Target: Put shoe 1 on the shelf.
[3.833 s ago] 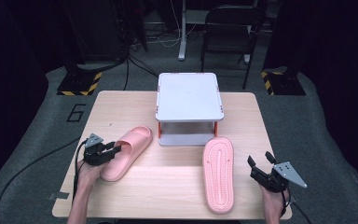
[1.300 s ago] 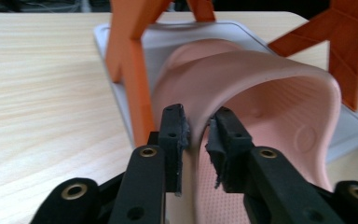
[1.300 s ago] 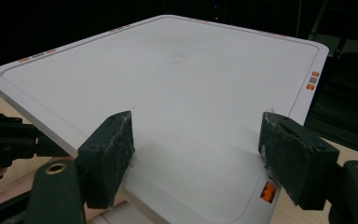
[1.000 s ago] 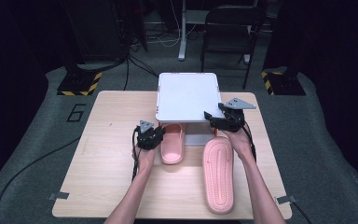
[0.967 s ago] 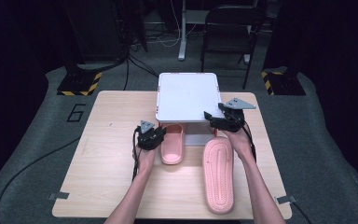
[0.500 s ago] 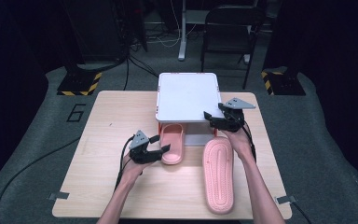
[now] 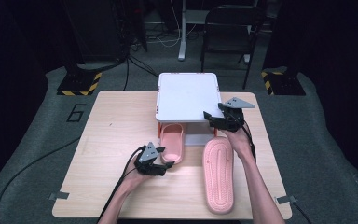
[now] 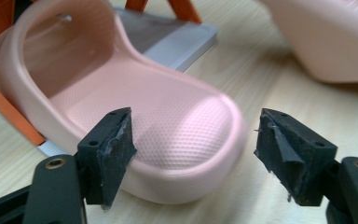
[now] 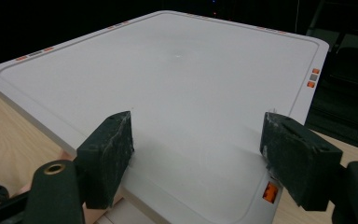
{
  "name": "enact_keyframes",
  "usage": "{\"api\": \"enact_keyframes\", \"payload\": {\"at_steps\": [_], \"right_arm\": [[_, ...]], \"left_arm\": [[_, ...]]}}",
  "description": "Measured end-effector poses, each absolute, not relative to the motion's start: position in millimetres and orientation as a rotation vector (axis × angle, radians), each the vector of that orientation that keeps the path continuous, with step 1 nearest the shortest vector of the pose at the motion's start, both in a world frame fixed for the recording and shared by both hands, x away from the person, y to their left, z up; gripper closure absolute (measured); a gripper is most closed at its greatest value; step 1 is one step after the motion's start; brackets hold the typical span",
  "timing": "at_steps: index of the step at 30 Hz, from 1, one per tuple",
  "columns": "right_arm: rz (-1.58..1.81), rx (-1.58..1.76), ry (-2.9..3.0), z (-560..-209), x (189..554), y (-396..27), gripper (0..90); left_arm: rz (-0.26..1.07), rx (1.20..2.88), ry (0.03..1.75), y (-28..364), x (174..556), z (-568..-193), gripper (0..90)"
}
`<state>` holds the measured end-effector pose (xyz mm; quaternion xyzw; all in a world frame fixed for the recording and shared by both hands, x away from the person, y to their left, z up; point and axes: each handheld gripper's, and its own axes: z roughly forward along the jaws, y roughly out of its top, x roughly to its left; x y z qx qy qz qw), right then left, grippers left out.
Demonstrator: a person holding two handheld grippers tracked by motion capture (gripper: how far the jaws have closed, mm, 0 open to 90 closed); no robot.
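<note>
Lying sole-up at the near right of the counter (image 7: 107, 140): a second pink slipper (image 7: 218, 173), well apart from the left tool and beside the right forearm.

Hovering just short of the heel of the pink slipper (image 7: 172, 142): the left tool (image 7: 164, 167), released, jaws having just been opening and now standing wide at either side of the heel without pressing on it, as seen from the left gripper view, where the slipper (image 8: 135, 116) is lying flat on the wood and the edge of the other slipper (image 8: 335, 37) is showing at upper right. Trailing from that tool toward the near edge: a black cable.

Resting upright with its toe end tucked under the white shelf (image 7: 186, 95) and its heel sticking out toward the person: the same pink slipper, between the orange legs (image 8: 0, 107) of the shelf.

Waiting at the shelf's near right corner: the right tool (image 7: 209, 119), spread open, nothing between its pads, and in the right gripper view pointing across the white top (image 9: 182, 79) with jaws framing that corner.

Standing beyond the counter on the dark floor: a black chair (image 7: 228, 28) and yellow-and-black striped blocks (image 7: 79, 86).
</note>
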<state>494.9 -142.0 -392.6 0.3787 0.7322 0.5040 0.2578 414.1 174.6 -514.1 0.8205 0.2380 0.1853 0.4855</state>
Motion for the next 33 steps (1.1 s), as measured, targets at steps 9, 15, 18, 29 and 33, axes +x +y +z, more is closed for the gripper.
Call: {"api": "enact_keyframes", "payload": {"at_steps": [9,15,18,29,33], "right_arm": [[1.372,1.027,1.982,-393,495,-141,25.1],[1.371,1.016,1.987,-393,496,-142,25.1],[1.371,1.018,1.986,-393,495,-142,25.1],[1.377,1.016,1.985,-394,495,-143,25.2],[1.379,1.017,1.983,-393,495,-142,25.1]], "left_arm": [[0.496,1.947,0.717,165,436,-514,30.9],[0.531,1.935,0.795,157,451,-514,31.7],[0.548,1.918,0.837,154,458,-514,31.8],[0.588,1.878,0.948,148,470,-517,31.7],[0.591,1.88,0.948,148,468,-515,32.6]]}}
